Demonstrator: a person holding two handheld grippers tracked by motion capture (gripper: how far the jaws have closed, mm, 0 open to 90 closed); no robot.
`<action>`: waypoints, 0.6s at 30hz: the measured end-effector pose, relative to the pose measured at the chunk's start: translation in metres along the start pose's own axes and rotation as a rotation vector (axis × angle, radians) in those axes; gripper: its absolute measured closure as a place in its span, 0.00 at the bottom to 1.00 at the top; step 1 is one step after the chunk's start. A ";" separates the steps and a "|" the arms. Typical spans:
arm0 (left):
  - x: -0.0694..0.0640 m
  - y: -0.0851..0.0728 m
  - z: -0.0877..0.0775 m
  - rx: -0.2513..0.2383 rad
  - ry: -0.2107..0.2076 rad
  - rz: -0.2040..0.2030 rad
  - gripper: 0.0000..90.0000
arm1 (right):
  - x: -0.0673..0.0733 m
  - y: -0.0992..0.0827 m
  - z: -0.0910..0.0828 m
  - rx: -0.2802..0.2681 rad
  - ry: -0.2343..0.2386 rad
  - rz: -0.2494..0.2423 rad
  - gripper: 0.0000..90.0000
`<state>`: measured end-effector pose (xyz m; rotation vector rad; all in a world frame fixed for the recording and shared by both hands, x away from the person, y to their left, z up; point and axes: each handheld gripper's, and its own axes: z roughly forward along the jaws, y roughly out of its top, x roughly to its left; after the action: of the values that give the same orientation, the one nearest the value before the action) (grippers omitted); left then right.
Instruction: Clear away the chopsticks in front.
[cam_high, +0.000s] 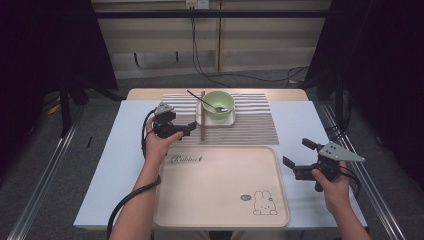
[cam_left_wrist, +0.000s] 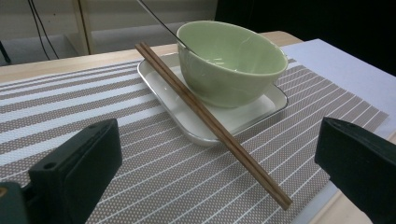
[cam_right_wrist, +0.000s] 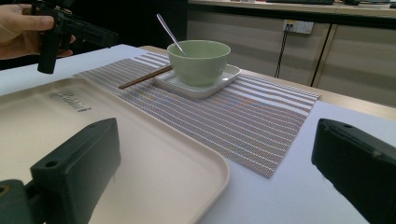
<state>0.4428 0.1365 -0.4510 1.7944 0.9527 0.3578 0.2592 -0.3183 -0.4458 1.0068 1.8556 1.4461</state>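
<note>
Ahead, chopsticks (cam_left_wrist: 210, 121) lie between wide-open jaws of empty left gripper (cam_high: 187, 128).

I see a pale green bowl (cam_high: 219, 104) on a white dish (cam_high: 215, 120), brown chopsticks (cam_high: 202, 115), a brown-and-white striped mat (cam_high: 252, 120), a beige tray (cam_high: 220, 187) with rabbit print, a white tabletop (cam_high: 117, 150), and black tongs (cam_high: 186, 128).
</note>
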 end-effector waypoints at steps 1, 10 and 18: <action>0.000 0.000 0.002 0.006 0.006 0.003 0.01 | 0.000 0.000 0.000 0.001 -0.003 -0.001 0.01; 0.002 0.001 0.015 0.008 0.033 -0.033 0.04 | 0.000 0.001 0.000 -0.002 -0.002 0.005 0.01; 0.002 0.003 0.024 0.002 0.058 -0.041 0.08 | 0.000 0.001 0.000 -0.002 -0.001 0.001 0.01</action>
<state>0.4606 0.1218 -0.4596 1.7723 1.0295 0.3849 0.2596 -0.3180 -0.4453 1.0073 1.8522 1.4475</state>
